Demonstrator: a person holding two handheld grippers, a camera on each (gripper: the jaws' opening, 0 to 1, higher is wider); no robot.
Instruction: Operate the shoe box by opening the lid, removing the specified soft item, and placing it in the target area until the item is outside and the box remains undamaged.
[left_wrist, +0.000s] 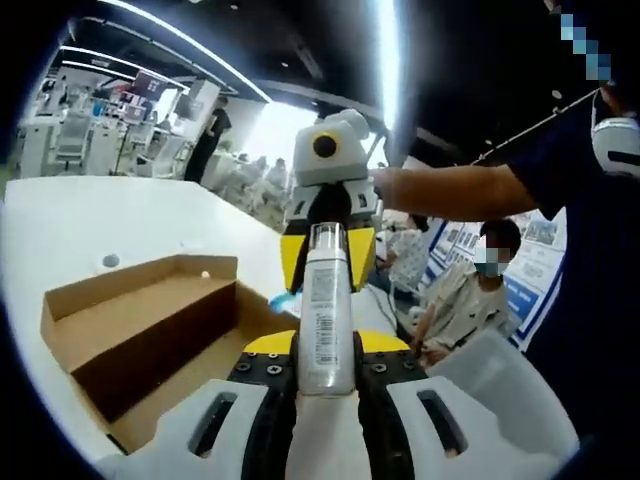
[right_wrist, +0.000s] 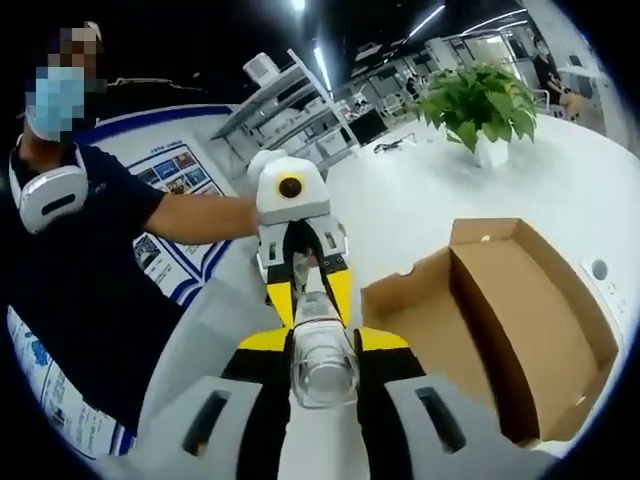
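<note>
White table (left_wrist: 120, 215), open box (left_wrist: 140, 320): bottle (left_wrist: 327, 310) out, clenched at both ends.
Left gripper (left_wrist: 327, 375) and right gripper (right_wrist: 323, 345) both grasp it; next, one lets go, other sets it down.

One cardboard shoe box (left_wrist: 140, 330), open. One white tube bottle (left_wrist: 327, 320), barcode label on it. Two grippers: left gripper (left_wrist: 327, 375) and right gripper (right_wrist: 322, 360), both clamped on the bottle. One white table (left_wrist: 120, 215). One potted plant (right_wrist: 480, 105). Two people visible: the operator (right_wrist: 90, 260), one seated person (left_wrist: 470, 295).
</note>
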